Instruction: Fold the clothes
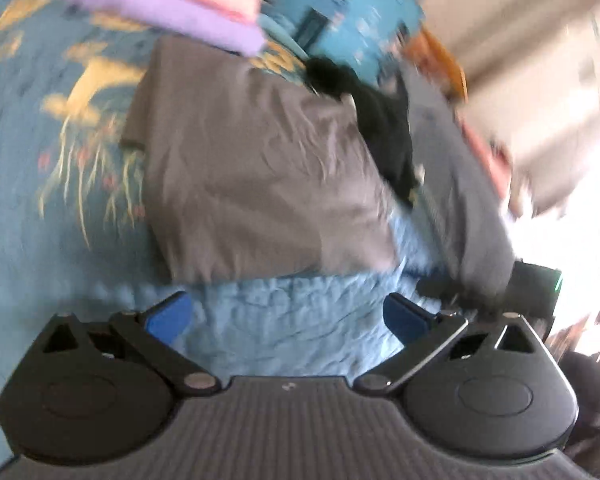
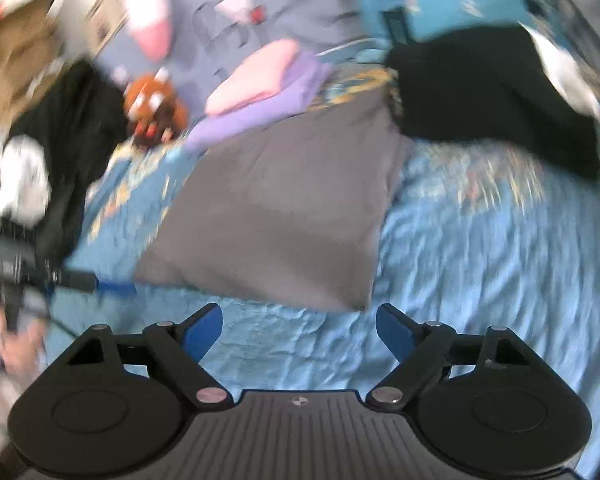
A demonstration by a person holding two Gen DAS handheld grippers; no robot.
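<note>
A grey garment (image 1: 252, 168) lies folded into a flat rectangle on the blue bedspread (image 1: 284, 328). In the left wrist view my left gripper (image 1: 288, 314) hovers just short of its near edge, open, with nothing between the blue pads. The right wrist view shows the same grey garment (image 2: 276, 208) ahead, with my right gripper (image 2: 300, 328) open and empty near its near right corner. My left gripper (image 2: 112, 286) pokes in from the left of that view. Both views are blurred.
A pink and purple folded stack (image 2: 260, 92) lies beyond the grey garment, also seen as the stack (image 1: 160, 4). A black garment (image 2: 492, 96) lies to the right and an orange plush toy (image 2: 152, 108) to the left. A printed grey pillow (image 2: 236, 12) sits behind. The bedspread (image 2: 500, 260) stretches right.
</note>
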